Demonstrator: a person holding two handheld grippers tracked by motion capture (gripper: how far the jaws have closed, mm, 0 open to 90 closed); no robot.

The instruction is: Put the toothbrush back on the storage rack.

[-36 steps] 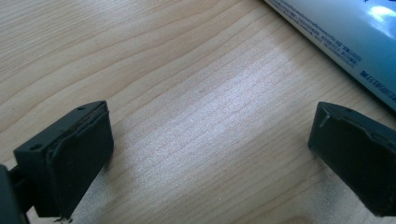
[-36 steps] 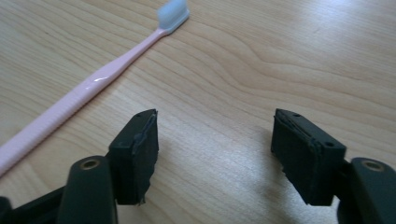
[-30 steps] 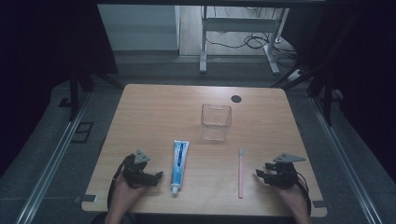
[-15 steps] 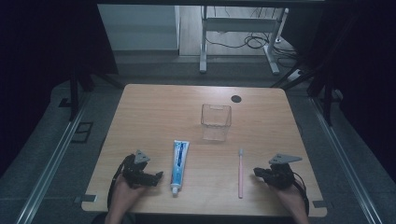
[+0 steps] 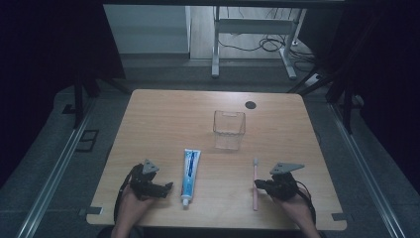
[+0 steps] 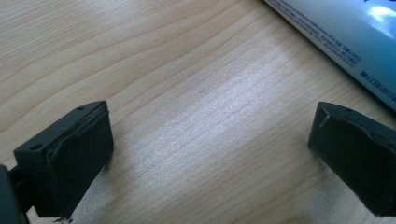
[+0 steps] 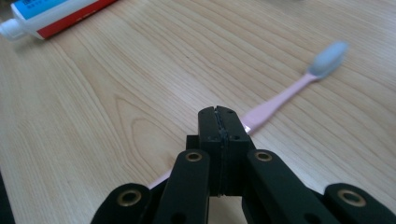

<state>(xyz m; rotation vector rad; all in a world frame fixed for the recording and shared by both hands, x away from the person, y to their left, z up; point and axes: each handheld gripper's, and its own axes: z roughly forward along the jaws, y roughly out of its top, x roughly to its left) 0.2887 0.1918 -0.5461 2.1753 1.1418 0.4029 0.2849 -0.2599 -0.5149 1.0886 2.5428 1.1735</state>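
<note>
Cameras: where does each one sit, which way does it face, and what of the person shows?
High view: above the person's side, looking forward and down on the table; both forearms, left gripper, right gripper.
Left gripper view: rides that gripper, looks along its open jaws at bare wood; toothpaste tube at top right.
Right gripper view: rides that gripper, over shut jaws at the pink toothbrush.
Shared: the tube and the wood show in all three; the toothbrush in high and right.
</note>
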